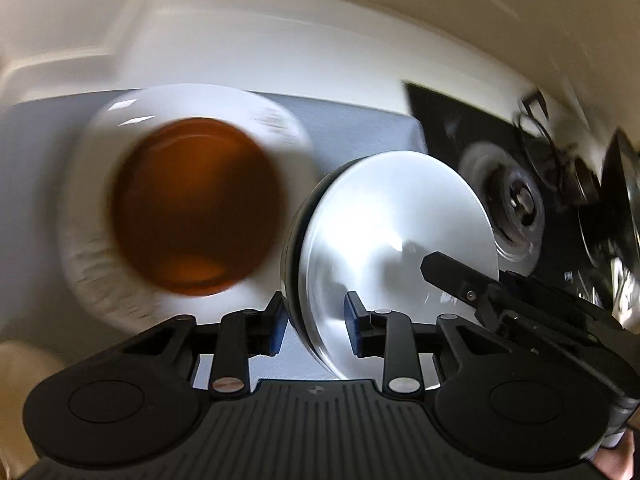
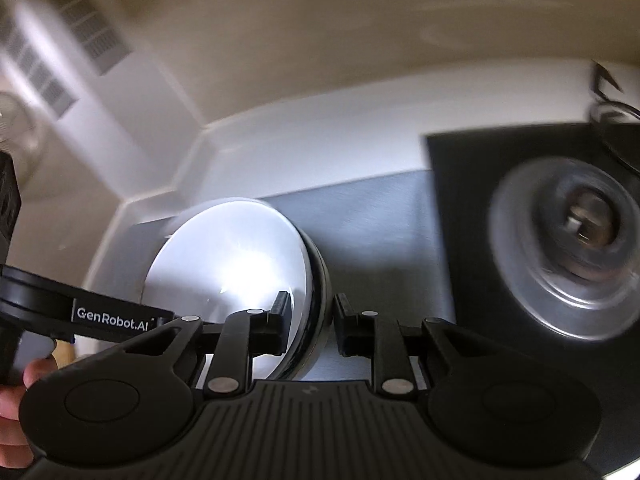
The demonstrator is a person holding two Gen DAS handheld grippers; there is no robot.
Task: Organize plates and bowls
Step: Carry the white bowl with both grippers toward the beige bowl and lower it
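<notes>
A white bowl with a dark outside (image 1: 392,248) is held on edge between both grippers, above a grey mat (image 1: 352,128). My left gripper (image 1: 316,326) has its blue pads on either side of the bowl's near rim. My right gripper (image 2: 310,324) straddles the opposite rim of the same bowl (image 2: 232,264); its black arm (image 1: 480,292) shows in the left wrist view. To the left, an amber glass bowl (image 1: 200,204) sits on a white plate (image 1: 92,264). The views are blurred by motion.
A black mat (image 2: 472,208) at the right holds a clear glass dish stack (image 2: 568,248), also seen in the left wrist view (image 1: 516,208). More glassware (image 1: 616,216) stands at the far right. A white wall (image 2: 320,128) edges the counter.
</notes>
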